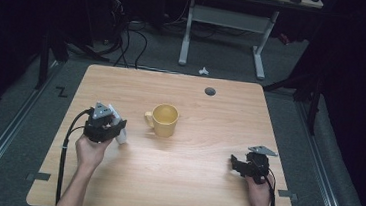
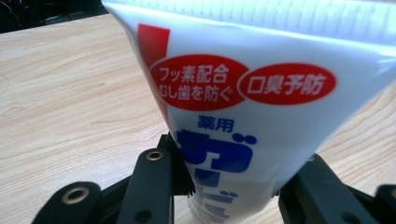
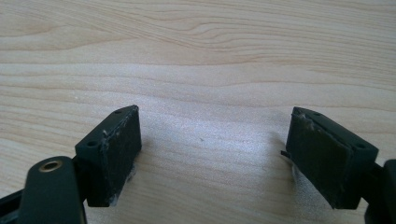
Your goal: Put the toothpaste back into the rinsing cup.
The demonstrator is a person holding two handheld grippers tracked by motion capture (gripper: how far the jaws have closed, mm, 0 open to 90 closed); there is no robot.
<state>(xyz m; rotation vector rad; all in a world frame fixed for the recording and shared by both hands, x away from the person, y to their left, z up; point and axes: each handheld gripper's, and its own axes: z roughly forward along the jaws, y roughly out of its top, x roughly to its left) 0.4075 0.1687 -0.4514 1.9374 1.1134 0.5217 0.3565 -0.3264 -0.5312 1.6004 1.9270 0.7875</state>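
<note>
White toothpaste tube (image 2: 261, 116) was clamped in the left gripper (image 1: 104, 126), near the table's (image 1: 203, 195) left side, just left of the yellow mug (image 1: 163, 120). Left forearm reached in from the bottom edge. Right gripper (image 3: 212, 158) rested low over bare wood, jaws wide, holding nothing.

A yellow mug (image 1: 165, 120) is standing mid-desk (image 1: 203, 195), just beside the left gripper (image 1: 113, 127) and blocking its way rightward. Bare wood is lying open between the mug and the right gripper (image 1: 238, 165), and along the far edge.
</note>
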